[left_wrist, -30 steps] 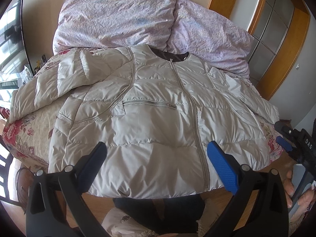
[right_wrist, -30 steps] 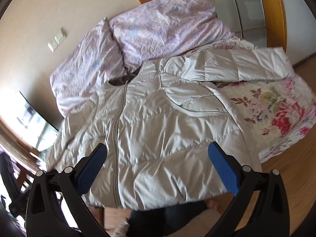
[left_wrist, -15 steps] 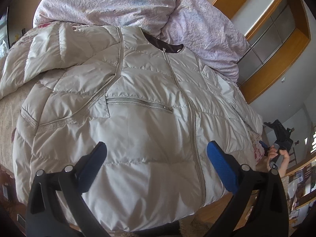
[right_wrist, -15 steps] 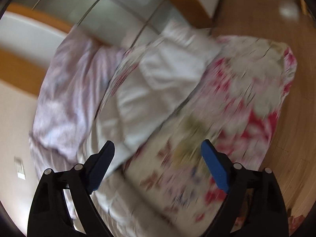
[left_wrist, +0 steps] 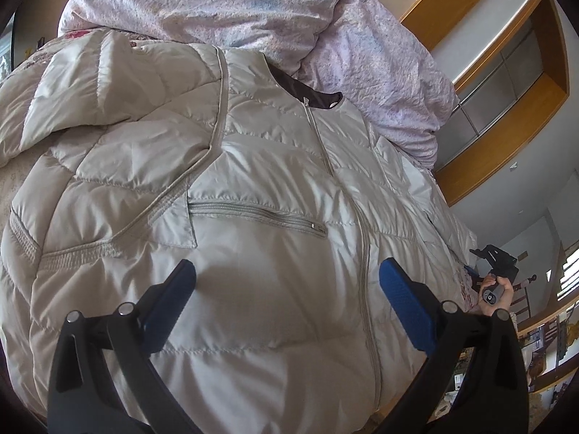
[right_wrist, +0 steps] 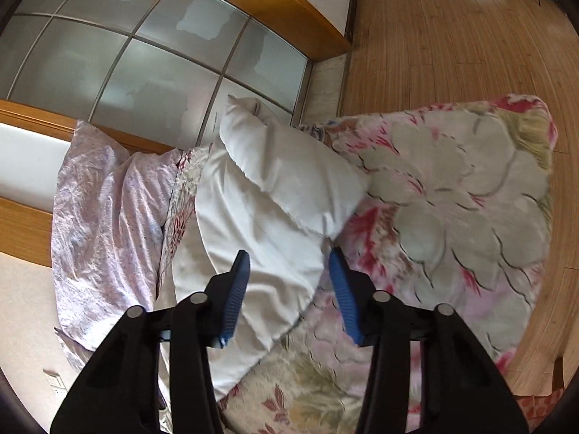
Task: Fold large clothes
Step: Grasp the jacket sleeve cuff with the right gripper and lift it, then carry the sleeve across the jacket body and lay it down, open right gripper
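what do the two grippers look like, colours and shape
Both look alike. The left gripper has black angular plastic arms with round silver pivot bolts, ending in blue textured fingers. The right gripper has the same black linkage, silver bolts and ribbed blue fingers. In the left wrist view its black handle shows a small round marking. No cables or sleeves are visible.

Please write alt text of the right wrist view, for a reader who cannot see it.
The right tongs are closing around the pale jacket sleeve, which lies between the blue pads on a floral blanket. A lilac pillow lies left, with wooden floor beyond.
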Action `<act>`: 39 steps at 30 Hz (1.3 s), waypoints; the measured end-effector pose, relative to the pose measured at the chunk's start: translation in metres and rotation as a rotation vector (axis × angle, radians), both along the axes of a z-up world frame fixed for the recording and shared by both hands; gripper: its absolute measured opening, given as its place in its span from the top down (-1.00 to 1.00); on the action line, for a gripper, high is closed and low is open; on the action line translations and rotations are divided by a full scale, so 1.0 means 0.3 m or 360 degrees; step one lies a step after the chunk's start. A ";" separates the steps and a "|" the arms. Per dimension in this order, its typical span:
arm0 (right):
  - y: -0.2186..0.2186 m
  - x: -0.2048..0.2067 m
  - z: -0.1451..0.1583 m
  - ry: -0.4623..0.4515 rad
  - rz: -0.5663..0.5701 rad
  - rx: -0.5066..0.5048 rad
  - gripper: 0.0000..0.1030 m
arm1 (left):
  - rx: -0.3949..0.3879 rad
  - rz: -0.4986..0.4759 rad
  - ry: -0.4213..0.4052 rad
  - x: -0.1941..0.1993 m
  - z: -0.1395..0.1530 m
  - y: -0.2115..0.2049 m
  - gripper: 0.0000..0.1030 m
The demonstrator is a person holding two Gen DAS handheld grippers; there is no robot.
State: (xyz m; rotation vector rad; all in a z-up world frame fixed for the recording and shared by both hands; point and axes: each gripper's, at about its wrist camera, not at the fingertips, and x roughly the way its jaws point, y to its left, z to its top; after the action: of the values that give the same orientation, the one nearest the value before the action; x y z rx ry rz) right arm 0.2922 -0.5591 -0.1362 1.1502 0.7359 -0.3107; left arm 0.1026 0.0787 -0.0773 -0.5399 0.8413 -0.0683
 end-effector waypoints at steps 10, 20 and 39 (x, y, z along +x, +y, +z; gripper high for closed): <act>0.037 0.063 0.100 0.0004 -0.0015 -0.0269 0.77 | 0.0050 0.0116 -0.0183 -0.036 0.021 0.067 -0.95; 0.377 0.147 0.494 -0.0382 0.0351 -0.0728 0.83 | -0.0018 0.0257 -0.0223 -0.069 0.017 0.192 -0.95; 1.541 0.068 0.497 -0.0688 0.1805 -0.0850 0.84 | -0.0068 0.0519 -0.0416 -0.215 0.034 0.348 -0.95</act>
State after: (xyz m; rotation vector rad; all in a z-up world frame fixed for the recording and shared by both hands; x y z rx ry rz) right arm 0.3126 -0.0969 0.0129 0.1629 0.7441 0.6511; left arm 0.0380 0.1833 -0.0670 -0.6863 0.4911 0.1401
